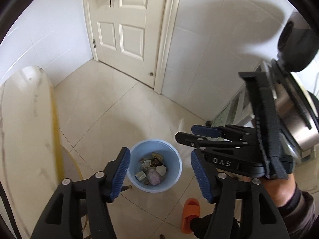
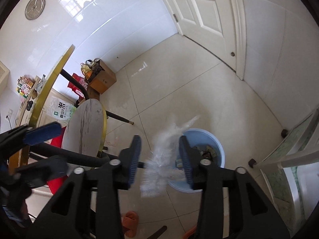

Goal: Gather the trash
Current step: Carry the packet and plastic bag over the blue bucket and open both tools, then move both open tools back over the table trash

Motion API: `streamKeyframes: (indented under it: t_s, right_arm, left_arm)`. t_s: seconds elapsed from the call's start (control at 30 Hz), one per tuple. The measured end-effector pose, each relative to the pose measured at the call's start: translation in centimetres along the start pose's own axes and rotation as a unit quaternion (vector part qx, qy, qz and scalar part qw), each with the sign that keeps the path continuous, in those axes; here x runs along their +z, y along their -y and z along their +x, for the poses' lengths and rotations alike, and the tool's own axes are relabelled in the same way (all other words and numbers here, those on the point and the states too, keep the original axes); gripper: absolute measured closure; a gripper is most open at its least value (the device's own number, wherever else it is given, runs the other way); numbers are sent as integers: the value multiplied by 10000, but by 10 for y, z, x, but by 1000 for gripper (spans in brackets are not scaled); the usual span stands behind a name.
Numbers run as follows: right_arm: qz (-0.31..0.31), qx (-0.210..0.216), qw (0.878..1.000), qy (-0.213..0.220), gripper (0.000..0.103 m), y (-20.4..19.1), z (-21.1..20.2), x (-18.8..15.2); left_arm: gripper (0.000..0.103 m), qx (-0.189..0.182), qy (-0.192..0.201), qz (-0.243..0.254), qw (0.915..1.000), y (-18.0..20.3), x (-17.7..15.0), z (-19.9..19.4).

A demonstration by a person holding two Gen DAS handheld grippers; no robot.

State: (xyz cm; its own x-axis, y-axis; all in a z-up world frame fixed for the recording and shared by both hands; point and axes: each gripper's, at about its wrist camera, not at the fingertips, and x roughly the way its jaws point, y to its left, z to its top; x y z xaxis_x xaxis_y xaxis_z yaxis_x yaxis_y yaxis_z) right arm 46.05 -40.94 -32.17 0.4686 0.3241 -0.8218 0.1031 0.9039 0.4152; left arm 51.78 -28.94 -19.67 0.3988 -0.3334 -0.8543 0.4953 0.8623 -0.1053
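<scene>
Dropping trash looks like the step in hand: a blurred white wad (image 2: pixel 165 155), perhaps tissue or plastic, hangs between the parted pads of the right claw (image 2: pixel 162 161), seemingly loose, just above the near rim of the blue bin (image 2: pixel 219 149). The left claw (image 1: pixel 159 175) stands wide and empty over the same bin, which already holds scraps. Next, the wad must clear the rim and land inside. The bin sits on a pale tiled floor (image 1: pixel 111 103), beside a round bench (image 1: pixel 26 119), facing a white door (image 1: pixel 127 29).
</scene>
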Motion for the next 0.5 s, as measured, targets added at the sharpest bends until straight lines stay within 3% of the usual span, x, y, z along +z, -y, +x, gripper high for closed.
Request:
streamKeyframes:
  t_s: [0.27, 0.5]
  right_arm:
    - [-228, -165, 9993, 255, 46, -39, -40, -6]
    - [-769, -217, 9936, 803, 39, -112, -98, 0]
  left_arm:
    - [36, 47, 630, 15, 9980, -18, -33, -92]
    - [21, 616, 1197, -124, 9908, -70, -77, -180]
